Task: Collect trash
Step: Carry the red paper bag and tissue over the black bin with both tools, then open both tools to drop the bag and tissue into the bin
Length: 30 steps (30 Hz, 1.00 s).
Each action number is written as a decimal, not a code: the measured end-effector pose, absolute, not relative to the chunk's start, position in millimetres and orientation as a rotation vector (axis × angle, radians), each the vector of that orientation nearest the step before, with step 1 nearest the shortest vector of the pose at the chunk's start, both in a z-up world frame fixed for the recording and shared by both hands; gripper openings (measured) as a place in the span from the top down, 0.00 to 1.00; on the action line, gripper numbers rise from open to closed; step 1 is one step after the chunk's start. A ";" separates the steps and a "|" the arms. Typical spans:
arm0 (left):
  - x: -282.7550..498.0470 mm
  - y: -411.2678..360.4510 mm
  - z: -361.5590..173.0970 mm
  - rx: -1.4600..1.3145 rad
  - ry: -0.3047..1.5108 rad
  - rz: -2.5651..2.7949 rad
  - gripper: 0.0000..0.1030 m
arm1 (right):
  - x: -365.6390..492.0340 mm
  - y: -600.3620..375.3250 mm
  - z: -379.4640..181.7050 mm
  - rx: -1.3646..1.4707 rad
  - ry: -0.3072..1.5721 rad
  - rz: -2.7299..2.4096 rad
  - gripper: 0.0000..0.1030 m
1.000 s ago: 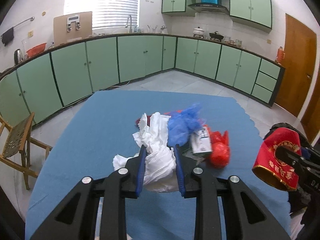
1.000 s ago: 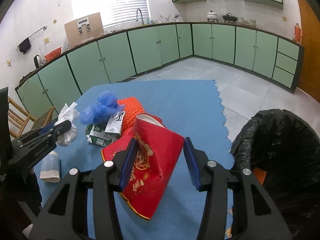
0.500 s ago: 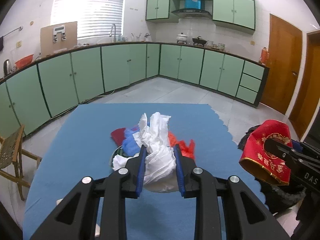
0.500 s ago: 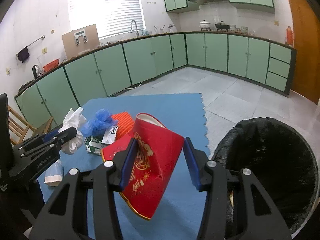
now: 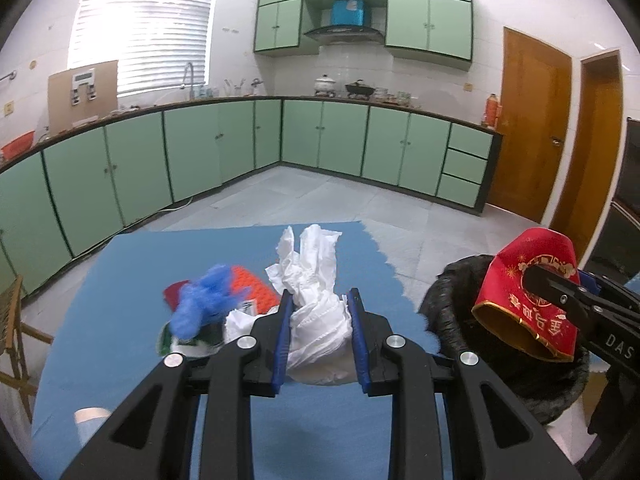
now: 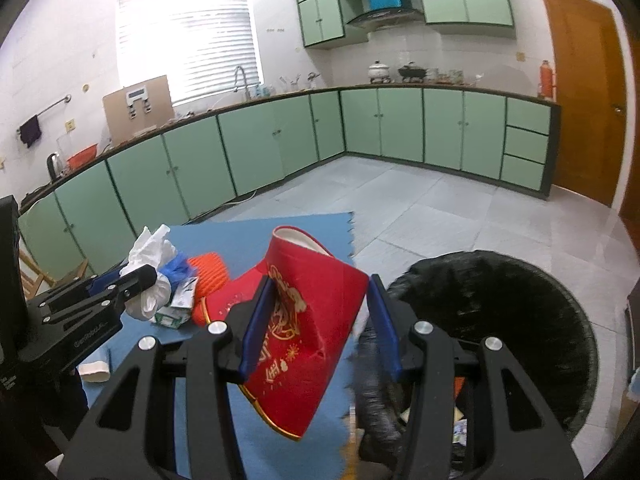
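On the blue mat (image 5: 120, 264) in a green-cabinet kitchen, my left claw (image 5: 319, 300) grips crumpled white tissue (image 5: 316, 304) and my right claw (image 6: 320, 312) a red paper cup (image 6: 316, 320) — both now lifted toward the black-lined bin (image 6: 520, 312), closer than before — leftover scraps (image 5: 208, 304) lie beyond.

Bright window (image 5: 138, 28) glare, fisheye-bent dark edges, slight blur on blue bag (image 5: 204, 304).

Home kitchen: green base cabinets (image 5: 344, 140) w/ dark countertop, wall cupboards (image 5: 428, 20), range hood (image 5: 344, 32), sink tap (image 5: 187, 74) under blinds, pots (image 6: 394, 70) on stove, tile floor (image 6: 420, 208).
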State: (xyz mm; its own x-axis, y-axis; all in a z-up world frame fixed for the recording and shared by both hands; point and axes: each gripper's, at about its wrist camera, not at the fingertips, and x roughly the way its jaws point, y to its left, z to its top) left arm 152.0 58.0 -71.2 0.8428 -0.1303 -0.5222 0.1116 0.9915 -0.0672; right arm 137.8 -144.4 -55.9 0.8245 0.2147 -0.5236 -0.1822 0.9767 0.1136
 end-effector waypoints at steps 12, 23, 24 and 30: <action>175.8 -30.1 -61.1 -0.026 0.516 -0.317 0.74 | 131.1 -234.3 -55.6 0.104 0.536 0.029 0.55; 197.3 -117.8 -78.2 -0.009 0.536 -0.474 0.74 | 132.0 -319.7 -93.4 0.151 0.583 -0.127 0.55; 198.7 -123.9 -80.6 -0.010 0.543 -0.484 0.74 | 132.4 -323.7 -96.6 0.151 0.588 -0.135 0.55; 210.5 -160.1 -99.3 -0.003 0.590 -0.528 0.74 | 134.3 -348.3 -120.0 0.168 0.616 -0.170 0.55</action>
State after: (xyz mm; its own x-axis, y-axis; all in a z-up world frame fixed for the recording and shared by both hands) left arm 210.5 -160.1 -99.3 0.7026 -0.4756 -0.5293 0.4742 0.8675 -0.1501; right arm 134.3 -348.3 -120.0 0.8035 -0.1079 -0.5855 0.2074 0.9726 0.1055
